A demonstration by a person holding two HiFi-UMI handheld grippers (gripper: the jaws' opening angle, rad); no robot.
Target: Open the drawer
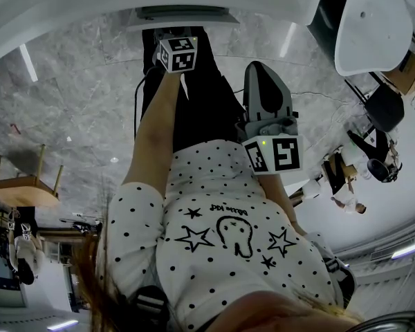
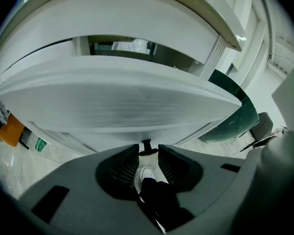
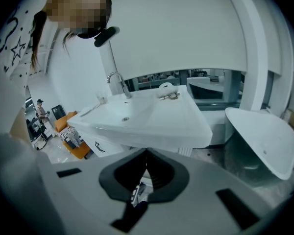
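The white drawer front (image 2: 122, 106) fills the left gripper view, with a dark gap above it. Its small black handle (image 2: 146, 144) sits between the tips of my left gripper (image 2: 148, 150), whose jaws stand close on either side and appear to press it. In the head view the left gripper (image 1: 176, 52) reaches down to the white drawer (image 1: 183, 14) in front of the person's legs. My right gripper (image 1: 268, 113) hangs beside the person's right side, away from the drawer. Its jaws (image 3: 146, 155) meet at the tips with nothing between them.
A white sink counter (image 3: 186, 126) with a faucet (image 3: 116, 80) shows in the right gripper view, with a white chair shell (image 3: 264, 141) beside it. A wooden stool (image 1: 28, 185) stands on the marble floor (image 1: 83, 95). People stand farther off (image 1: 349, 196).
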